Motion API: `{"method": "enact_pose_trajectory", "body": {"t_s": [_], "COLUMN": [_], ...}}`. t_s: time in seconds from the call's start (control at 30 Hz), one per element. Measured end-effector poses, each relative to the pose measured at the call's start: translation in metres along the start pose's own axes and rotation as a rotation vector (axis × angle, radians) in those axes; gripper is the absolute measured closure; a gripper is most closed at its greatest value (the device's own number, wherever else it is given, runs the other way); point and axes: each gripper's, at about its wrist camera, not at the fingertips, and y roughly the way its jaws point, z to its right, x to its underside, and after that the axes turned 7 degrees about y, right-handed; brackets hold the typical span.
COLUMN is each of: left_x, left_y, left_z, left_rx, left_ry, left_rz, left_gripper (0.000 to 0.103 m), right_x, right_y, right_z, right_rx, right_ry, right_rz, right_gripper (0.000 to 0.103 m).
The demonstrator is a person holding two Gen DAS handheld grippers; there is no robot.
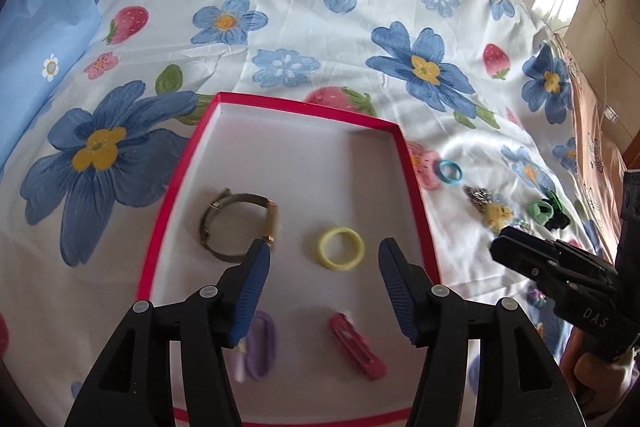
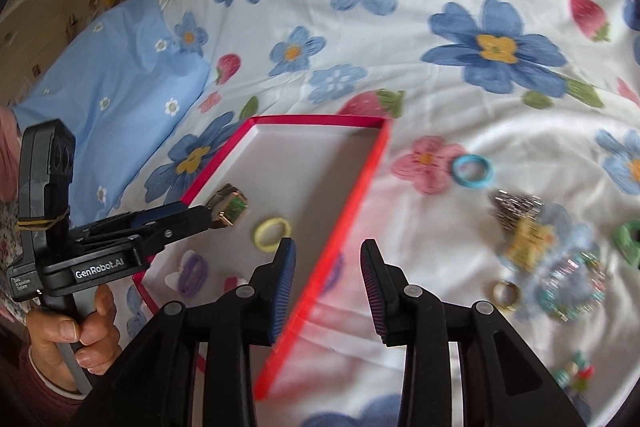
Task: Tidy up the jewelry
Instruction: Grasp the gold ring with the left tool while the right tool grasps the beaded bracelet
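Jewelry lies partly inside a red-rimmed box [image 1: 404, 163] with a white floor, set on a bed under a flowered sheet [image 1: 340, 27]. In the left wrist view, the left claw [image 1: 324, 263] hangs over the box's near half with its blue-padded fingers spread wide and nothing between them. Within the box, a watch [image 1: 236, 223] with a dark band rests toward the box's left side, its case just beside the left fingertip; a yellow ring [image 1: 341, 248] lies right of the watch, between the two fingertips; a purple hair tie [image 1: 262, 345] and a pink clip [image 1: 356, 347] lie nearer the box's front edge. Outside the box, off its right wall, a blue ring [image 1: 449, 171] sits on the sheet, and beyond it a blurred cluster of small trinkets [image 1: 496, 211]. The right claw [image 1: 500, 247] shows at the far right of the box, above the sheet; its opening cannot be judged here. In the right wrist view, the right claw [image 2: 328, 251] straddles the box's right wall [image 2: 344, 227], one finger above the box floor and the other above the sheet, fingers well apart and empty. The left claw [image 2: 212, 215] reaches in over the box's left rim, its tip beside the watch [image 2: 230, 207]. The yellow ring [image 2: 272, 227] lies just beyond the right claw's inner finger. Right of the box lie the blue ring [image 2: 472, 171], a gold ring [image 2: 506, 294] and a beaded bracelet [image 2: 572, 291].
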Motion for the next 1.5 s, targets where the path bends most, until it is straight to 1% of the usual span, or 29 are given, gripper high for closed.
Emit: {"method": "enact_pose_trajectory", "body": {"t_s": [0.23,0.4,0.57,0.77,1.07,1.23,1.37,1.5], "left_x": [-0.001,-0.005,-0.008,-0.013,-0.019,-0.023,-0.025,-0.027], "left_y": [-0.007,-0.006,0.0,0.014,0.045,0.075,0.097,0.12], "left_z": [0.02,0.04,0.06,0.085,0.124,0.145,0.162,0.175], "left_rx": [0.03,0.057,0.079,0.099,0.129,0.155,0.164,0.157], "left_ry": [0.026,0.065,0.102,0.147,0.211,0.253,0.284,0.313], "left_rz": [-0.002,-0.006,-0.016,-0.038,-0.085,-0.136,-0.157,-0.169], "left_gripper": [0.042,0.039,0.037,0.037,0.035,0.035,0.035,0.035], "right_x": [0.01,0.017,0.022,0.025,0.026,0.021,0.018,0.015], "right_y": [-0.033,-0.053,-0.072,-0.085,-0.082,-0.069,-0.06,-0.053], "right_z": [0.037,0.068,0.097,0.123,0.151,0.16,0.167,0.172], "right_rx": [0.063,0.114,0.16,0.201,0.234,0.243,0.249,0.255], "right_ry": [0.053,0.107,0.158,0.196,0.226,0.22,0.218,0.223], "right_rz": [0.039,0.061,0.083,0.099,0.081,0.052,0.032,0.02], "right_gripper": [0.067,0.067,0.067,0.066,0.066,0.066,0.066,0.066]}}
